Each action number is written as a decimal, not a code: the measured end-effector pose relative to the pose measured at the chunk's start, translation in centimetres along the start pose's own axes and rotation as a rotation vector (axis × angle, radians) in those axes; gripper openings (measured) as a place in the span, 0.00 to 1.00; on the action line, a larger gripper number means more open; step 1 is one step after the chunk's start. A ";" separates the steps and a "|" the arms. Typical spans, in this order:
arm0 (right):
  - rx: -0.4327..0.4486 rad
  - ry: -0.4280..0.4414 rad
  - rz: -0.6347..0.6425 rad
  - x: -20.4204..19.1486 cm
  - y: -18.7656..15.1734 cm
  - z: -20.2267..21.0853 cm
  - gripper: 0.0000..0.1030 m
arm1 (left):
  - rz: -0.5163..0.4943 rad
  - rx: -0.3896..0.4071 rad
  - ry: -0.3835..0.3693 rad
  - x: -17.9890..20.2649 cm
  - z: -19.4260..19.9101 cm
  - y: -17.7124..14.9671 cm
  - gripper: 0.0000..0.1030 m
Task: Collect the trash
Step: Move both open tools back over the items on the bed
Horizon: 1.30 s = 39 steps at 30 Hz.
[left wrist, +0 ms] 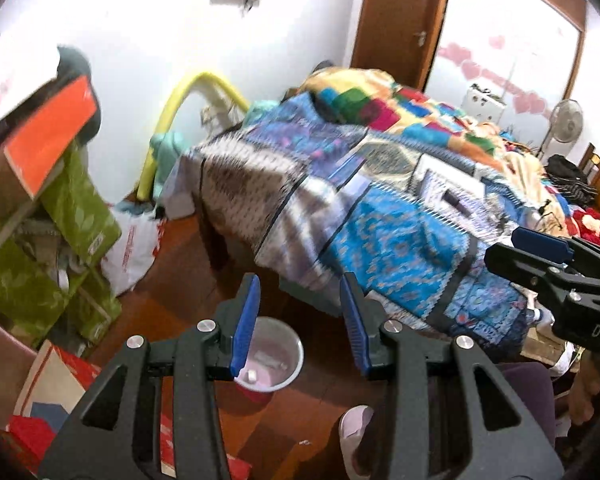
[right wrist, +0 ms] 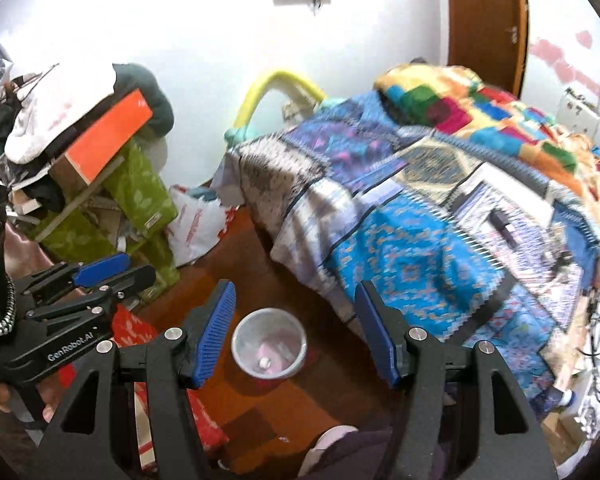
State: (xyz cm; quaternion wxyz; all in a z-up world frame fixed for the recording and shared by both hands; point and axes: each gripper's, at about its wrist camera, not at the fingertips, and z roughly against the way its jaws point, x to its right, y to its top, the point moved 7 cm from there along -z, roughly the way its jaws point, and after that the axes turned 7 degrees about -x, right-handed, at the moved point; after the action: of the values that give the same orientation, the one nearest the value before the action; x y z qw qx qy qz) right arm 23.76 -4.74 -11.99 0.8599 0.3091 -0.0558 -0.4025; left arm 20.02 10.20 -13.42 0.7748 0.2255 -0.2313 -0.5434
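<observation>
Left claw (left wrist: 300, 320): black frame, blue ribbed pads, jaws parted with nothing between them; raised above the floor and angled downward.

Right claw (right wrist: 296, 332): same make, jaws parted somewhat wider, likewise gripping nothing; raised beside the left one, which shows at the left edge of the right wrist view.

Round clear plastic waste bin with a pale pink liner (right wrist: 269, 344): upright on the reddish-brown wooden floor (right wrist: 260, 420), just off the near corner of the bed. Seen from above between both pairs of pads, well below them. A few small pale scraps of trash (right wrist: 265, 362) lie at its bottom; what they are is too small to tell.

Bed with a blue, purple and white patterned quilt (right wrist: 412, 256): fills the right half of the room; a bright patchwork blanket (right wrist: 452, 108) is heaped at its far end.

Stack of green leaf-print boxes (right wrist: 140, 196): against the left wall, topped by an orange-faced box (right wrist: 108, 136) tilted on its edge.

White plastic bag with red print (right wrist: 196, 224): on the floor between the boxes and the bed.

Yellow curved tube (right wrist: 260, 92): at the far wall behind the bed's corner.

Brown wooden door (right wrist: 484, 16): far right wall.

Person's foot in a pale slipper (left wrist: 354, 424): on the floor near the bin.
</observation>
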 end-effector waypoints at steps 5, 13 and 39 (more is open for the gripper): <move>0.068 -0.035 -0.011 1.4 -0.6 3.6 0.57 | -0.056 0.047 -0.047 4.1 2.1 0.8 0.40; 0.151 -0.115 -0.058 5.3 -2.1 8.3 0.57 | -0.153 0.094 -0.134 11.6 3.5 2.2 0.50; 0.126 -0.330 -0.458 27.6 -7.1 11.1 0.59 | -0.344 -0.085 -0.276 30.1 -9.9 6.3 0.53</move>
State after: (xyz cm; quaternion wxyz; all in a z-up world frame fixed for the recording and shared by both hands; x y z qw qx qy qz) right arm 33.76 -33.63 -11.37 0.7051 0.2967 -0.1487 -0.6266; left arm 39.78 -15.41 -14.03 0.6404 0.1523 -0.2701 -0.7027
